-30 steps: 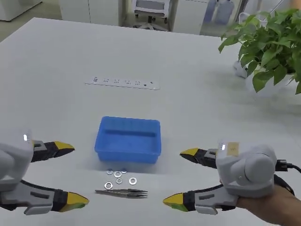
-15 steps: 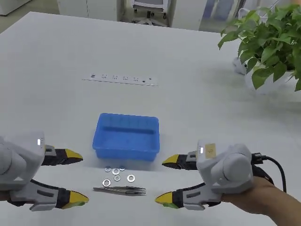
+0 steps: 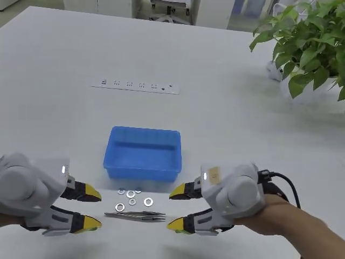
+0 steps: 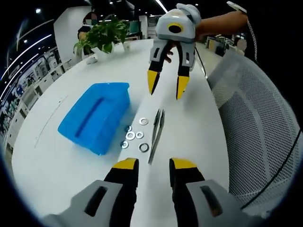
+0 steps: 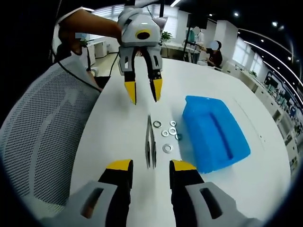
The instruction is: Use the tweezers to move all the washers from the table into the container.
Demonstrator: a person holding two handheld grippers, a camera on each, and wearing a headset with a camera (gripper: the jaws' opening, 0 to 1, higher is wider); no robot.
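Slim metal tweezers [image 3: 135, 215] lie flat on the white table, with several small washers [image 3: 132, 197] loose just behind them. The blue container [image 3: 143, 152] stands beyond the washers and looks empty. My left gripper [image 3: 92, 207] is to the left of the tweezers and my right gripper [image 3: 173, 208] to the right; they face each other, both open and holding nothing. In the left gripper view the tweezers [image 4: 156, 135] lie straight ahead of my left gripper [image 4: 154, 164]. In the right gripper view the tweezers [image 5: 150, 142] lie ahead of my right gripper [image 5: 150, 165], with the washers [image 5: 168, 135] and container [image 5: 213, 132] to their right.
A white power strip [image 3: 135, 86] lies farther back on the table. A potted green plant [image 3: 307, 48] stands at the far right. A mesh chair back [image 4: 255, 118] is close to the table's near edge.
Both grippers have moved inward towards the tweezers, and the gap between each pair of jaws looks narrower. The head camera has tilted, shifting the scene.
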